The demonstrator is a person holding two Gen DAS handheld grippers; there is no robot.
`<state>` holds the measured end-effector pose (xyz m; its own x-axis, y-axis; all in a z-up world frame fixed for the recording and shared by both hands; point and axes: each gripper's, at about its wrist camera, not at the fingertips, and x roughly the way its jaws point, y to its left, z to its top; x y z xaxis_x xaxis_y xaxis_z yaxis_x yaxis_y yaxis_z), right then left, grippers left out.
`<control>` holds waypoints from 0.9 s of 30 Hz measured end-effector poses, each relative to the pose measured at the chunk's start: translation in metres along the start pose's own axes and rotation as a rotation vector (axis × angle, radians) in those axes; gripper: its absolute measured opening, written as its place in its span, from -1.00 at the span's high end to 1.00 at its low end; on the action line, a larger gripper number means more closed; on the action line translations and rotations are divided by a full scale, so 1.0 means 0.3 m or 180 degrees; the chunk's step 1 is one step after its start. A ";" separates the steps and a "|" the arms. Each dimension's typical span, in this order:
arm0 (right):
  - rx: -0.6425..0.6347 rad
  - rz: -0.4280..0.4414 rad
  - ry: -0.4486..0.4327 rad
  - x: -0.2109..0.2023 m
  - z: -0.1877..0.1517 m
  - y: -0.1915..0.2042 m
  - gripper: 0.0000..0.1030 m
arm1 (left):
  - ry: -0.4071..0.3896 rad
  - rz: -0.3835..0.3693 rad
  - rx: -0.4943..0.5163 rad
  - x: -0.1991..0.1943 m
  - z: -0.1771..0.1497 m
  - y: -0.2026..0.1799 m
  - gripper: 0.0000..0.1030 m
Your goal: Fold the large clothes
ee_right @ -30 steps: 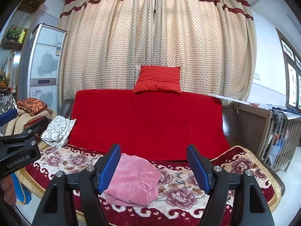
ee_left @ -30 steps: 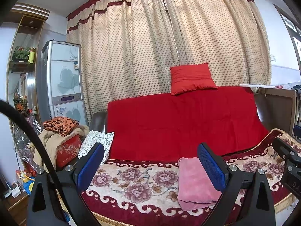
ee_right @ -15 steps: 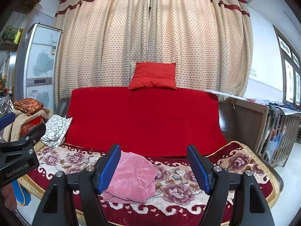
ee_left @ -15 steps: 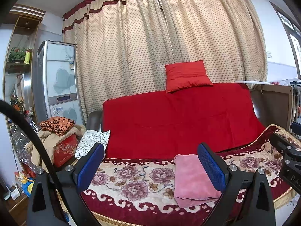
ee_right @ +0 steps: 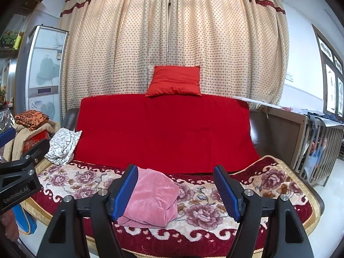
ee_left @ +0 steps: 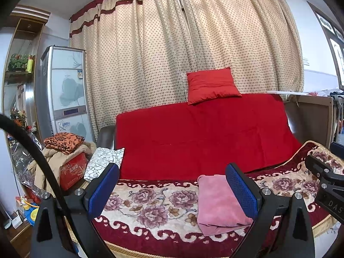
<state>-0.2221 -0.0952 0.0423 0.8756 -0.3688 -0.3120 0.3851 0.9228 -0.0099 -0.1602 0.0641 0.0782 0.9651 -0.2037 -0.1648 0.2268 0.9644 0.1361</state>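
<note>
Two tools (ee_left: 172, 190) (ee_right: 176, 191) apart | pink garment (ee_right: 152, 200) beyond, seemingly untouched

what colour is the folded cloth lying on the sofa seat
Pink; the folded cloth shows best in the right wrist view.

"GenRobot.AI" is printed on the left tongs (ee_right: 18, 190); "DAS" shows on the right tongs (ee_left: 332, 203).

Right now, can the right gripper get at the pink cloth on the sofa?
Probably yes. The right gripper is open and empty, the pink cloth lies just ahead on the flowered blanket, and nothing sits between them.
</note>
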 end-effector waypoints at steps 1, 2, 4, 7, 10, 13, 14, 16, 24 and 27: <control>0.0001 0.0001 0.0009 0.002 -0.002 -0.001 -0.48 | 0.0002 -0.0007 0.0002 0.000 0.000 0.000 -0.93; 0.0003 -0.0001 0.0022 0.005 -0.004 -0.002 -0.48 | 0.0004 -0.0010 0.0002 0.001 -0.002 -0.001 -0.93; -0.0001 -0.0007 0.0042 0.008 -0.007 0.000 -0.48 | 0.0006 -0.0011 0.0002 0.003 -0.004 -0.001 -0.93; -0.0011 -0.0009 0.0054 0.013 -0.009 0.001 -0.48 | 0.0018 -0.0011 0.0010 0.007 -0.008 -0.002 -0.93; -0.0017 -0.0009 0.0060 0.015 -0.012 0.003 -0.48 | 0.0029 -0.0013 0.0008 0.010 -0.015 -0.002 -0.93; -0.0030 -0.0012 0.0067 0.018 -0.011 0.005 -0.48 | 0.0030 -0.0010 0.0001 0.009 -0.016 0.000 -0.93; -0.0030 -0.0008 0.0072 0.019 -0.012 0.005 -0.48 | 0.0031 -0.0012 -0.0001 0.009 -0.017 0.001 -0.93; -0.0036 -0.0012 0.0078 0.021 -0.012 0.006 -0.48 | 0.0030 -0.0005 0.0000 0.011 -0.017 -0.002 -0.93; -0.0067 -0.0022 0.0123 0.030 -0.018 0.014 -0.48 | 0.0061 -0.0034 0.0018 0.019 -0.026 -0.004 -0.93; -0.0072 -0.0027 0.0128 0.030 -0.020 0.016 -0.48 | 0.0073 -0.0045 0.0019 0.021 -0.027 -0.004 -0.93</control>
<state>-0.2141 -0.0934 0.0338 0.8596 -0.3723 -0.3499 0.3855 0.9221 -0.0341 -0.1553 0.0630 0.0692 0.9585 -0.2133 -0.1891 0.2413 0.9604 0.1396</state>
